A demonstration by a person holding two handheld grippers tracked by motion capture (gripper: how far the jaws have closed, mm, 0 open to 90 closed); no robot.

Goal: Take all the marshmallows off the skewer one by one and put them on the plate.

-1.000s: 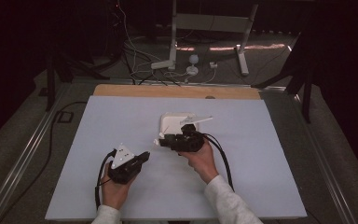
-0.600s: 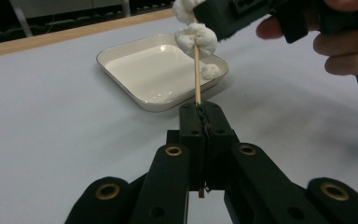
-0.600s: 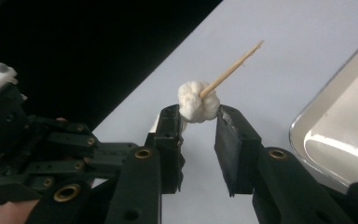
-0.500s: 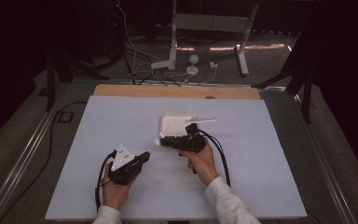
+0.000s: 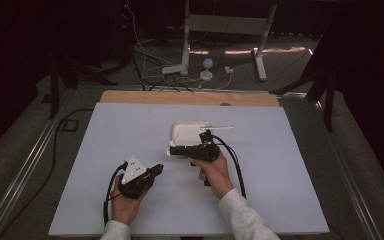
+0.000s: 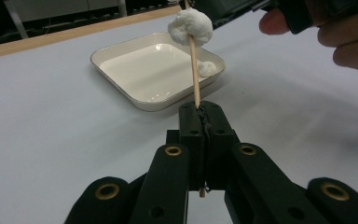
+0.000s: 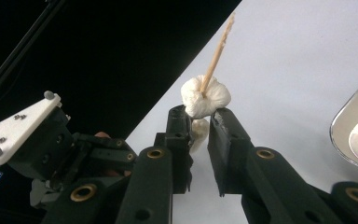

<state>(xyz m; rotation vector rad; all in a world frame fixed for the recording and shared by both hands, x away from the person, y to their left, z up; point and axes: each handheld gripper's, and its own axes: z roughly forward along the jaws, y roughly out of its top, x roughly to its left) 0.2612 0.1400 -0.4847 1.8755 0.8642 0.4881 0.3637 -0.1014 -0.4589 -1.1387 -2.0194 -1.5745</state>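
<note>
A thin wooden skewer [image 6: 195,79] stands clamped in my shut left gripper [image 6: 199,108] and carries a white marshmallow [image 6: 190,25] near its top. In the right gripper view the skewer tip [image 7: 223,37] pokes out of that marshmallow [image 7: 206,97]. Just beneath it a second white marshmallow [image 7: 198,134] sits between the jaws of my right gripper [image 7: 198,116], which have just been closing onto it. In the high view the right gripper [image 5: 173,150] points left, just above the left gripper [image 5: 156,169]. A square white dish [image 6: 116,86] behind them holds another marshmallow [image 6: 207,68].
The dish [image 5: 181,131] lies mid-table on the pale sheet [image 5: 105,150], right behind the right gripper. A wooden strip [image 5: 145,97] edges the far side. Beyond it the floor holds cables and a stand [image 5: 186,65].
The right gripper has turned level to point left at the skewer, and its jaws have narrowed around a marshmallow. The left gripper has held still.
</note>
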